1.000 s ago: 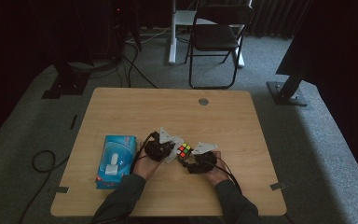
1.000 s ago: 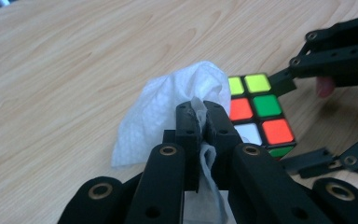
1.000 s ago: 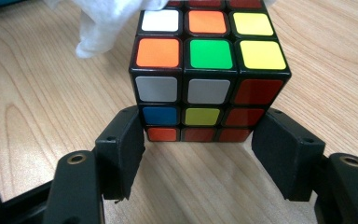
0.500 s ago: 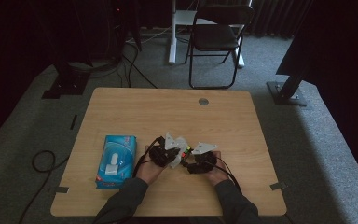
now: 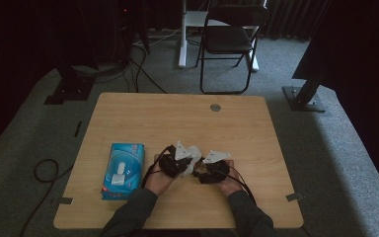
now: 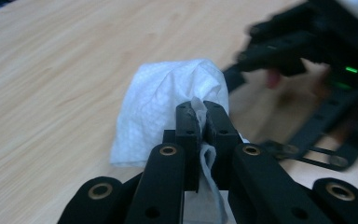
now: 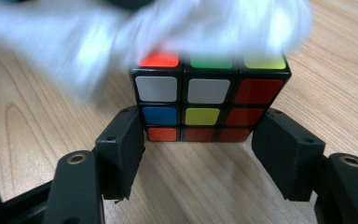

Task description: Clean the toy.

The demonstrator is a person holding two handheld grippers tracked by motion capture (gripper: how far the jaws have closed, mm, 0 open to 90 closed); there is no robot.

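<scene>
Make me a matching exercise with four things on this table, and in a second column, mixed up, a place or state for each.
Things:
1. white tissue
2. puzzle cube
3. blue tissue pack
4. grey round cap

Places or states:
A. set into the tabletop near its far edge
B. lying flat to the left of the person's hands
C. pinched in the shut left gripper
D. between the right gripper's jaws, tissue draped on top

Pairs: 1-C, 2-D, 3-B, 4-A
</scene>
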